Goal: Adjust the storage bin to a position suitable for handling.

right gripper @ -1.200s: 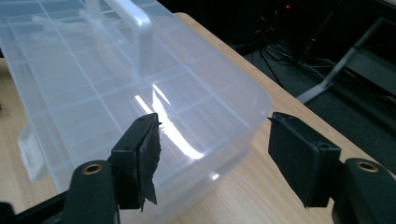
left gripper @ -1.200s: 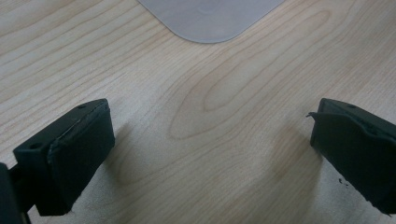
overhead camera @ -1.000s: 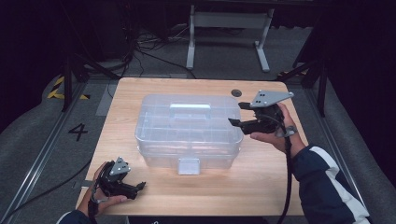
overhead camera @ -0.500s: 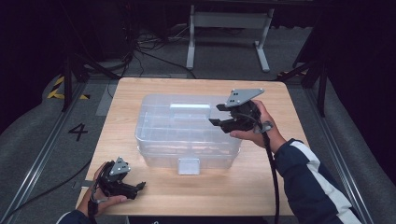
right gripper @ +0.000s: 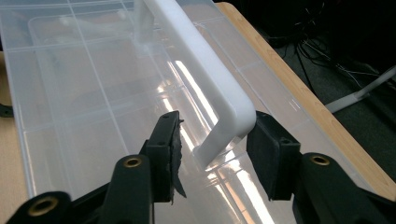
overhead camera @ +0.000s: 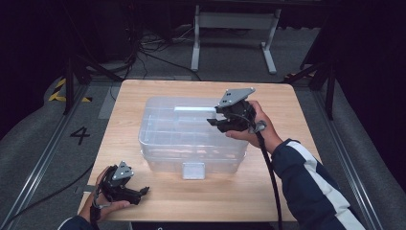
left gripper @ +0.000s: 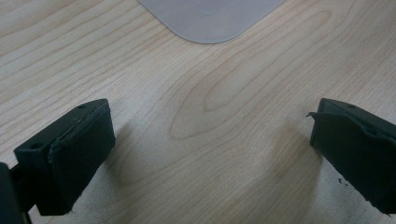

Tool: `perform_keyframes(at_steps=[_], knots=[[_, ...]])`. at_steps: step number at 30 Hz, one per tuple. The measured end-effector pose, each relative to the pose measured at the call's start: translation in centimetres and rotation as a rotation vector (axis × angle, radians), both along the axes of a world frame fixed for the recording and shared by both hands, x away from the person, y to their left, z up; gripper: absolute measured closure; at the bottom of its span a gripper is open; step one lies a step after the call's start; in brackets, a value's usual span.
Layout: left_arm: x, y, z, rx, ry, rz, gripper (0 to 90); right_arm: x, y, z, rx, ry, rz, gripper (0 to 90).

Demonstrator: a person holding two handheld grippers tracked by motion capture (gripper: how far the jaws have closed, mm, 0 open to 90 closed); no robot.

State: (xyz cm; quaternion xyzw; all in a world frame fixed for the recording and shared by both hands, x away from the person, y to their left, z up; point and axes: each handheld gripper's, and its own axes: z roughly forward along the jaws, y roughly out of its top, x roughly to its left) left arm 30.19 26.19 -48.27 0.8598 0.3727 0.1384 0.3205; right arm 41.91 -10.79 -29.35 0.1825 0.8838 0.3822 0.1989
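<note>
White handle [right gripper: 205, 88] far end cut off, right hand-held gripper [right gripper: 212, 151] jaws straddling it

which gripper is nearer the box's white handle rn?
Right. The right gripper is over the lid with its open jaws either side of the white handle. The left gripper sits low on the table, off the clear box's near-left corner.

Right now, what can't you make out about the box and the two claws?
- Contents of the clear box: high view, glare and frosted lid blur them.
- Handle far end: right gripper view, cut off at the top edge.
- Left claw body: left gripper view, cut off at the bottom edge.
</note>
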Motion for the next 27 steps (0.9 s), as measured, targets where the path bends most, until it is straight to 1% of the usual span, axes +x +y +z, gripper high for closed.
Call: perform_keyframes(at_steps=[1, 4, 6, 8, 11, 17, 18, 20, 21, 22, 23, 24, 25, 26, 27], knots=[[0.0, 0.0, 0.0, -0.002, 0.005, 0.001, 0.3, 0.1, 0.0, 0.0, 0.001, -0.003, -0.001, 58.8], [0.0, 0.0, 0.0, -0.002, 0.000, 0.000, 0.4, 0.4, 0.2, -0.1, 0.011, -0.001, -0.008, 63.9], [0.0, 0.0, 0.0, -0.004, 0.003, 0.002, 0.4, 0.5, 0.3, -0.1, 0.020, -0.002, -0.018, 68.4], [0.0, 0.0, 0.0, -0.002, 0.002, -0.002, 0.4, 0.8, 0.4, -0.2, 0.030, 0.004, -0.032, 70.9], [0.0, -0.1, 0.0, -0.010, 0.010, 0.006, 0.4, 0.8, 0.6, -0.1, 0.017, -0.003, -0.031, 70.9], [0.1, -0.1, 0.1, -0.002, 0.024, 0.012, 1.5, 0.9, 0.7, -0.1, 0.011, -0.005, -0.034, 71.3], [0.2, -0.1, 0.2, 0.007, 0.022, 0.009, 3.1, 0.8, 0.8, 0.0, 0.008, -0.006, -0.039, 71.3], [0.3, -0.1, 0.3, 0.002, 0.024, 0.018, 4.5, 0.8, 0.8, 0.0, 0.007, -0.005, -0.038, 71.4], [0.4, 0.0, 0.5, 0.013, 0.013, 0.014, 7.4, 0.8, 0.8, 0.0, 0.005, -0.005, -0.036, 71.4], [0.4, 0.0, 0.4, 0.000, 0.020, 0.020, 9.6, 0.9, 0.8, 0.0, 0.006, -0.004, -0.035, 71.4], [0.4, 0.0, 0.5, -0.001, 0.015, 0.025, 11.3, 0.9, 0.8, 0.0, 0.006, -0.003, -0.034, 71.4], [0.5, 0.0, 0.6, -0.002, 0.018, 0.024, 15.2, 0.9, 0.8, 0.1, 0.005, 0.000, -0.032, 71.5], [0.5, 0.0, 0.6, -0.002, 0.018, 0.027, 17.2, 0.9, 0.8, 0.1, 0.004, 0.005, -0.031, 71.5], [0.5, 0.1, 0.7, 0.007, 0.013, 0.025, 18.3, 1.0, 0.8, 0.2, 0.002, 0.008, -0.030, 71.5], [0.5, 0.0, 0.8, 0.001, 0.017, 0.032, 20.6, 1.1, 0.8, 0.3, 0.002, 0.011, -0.031, 71.5]])
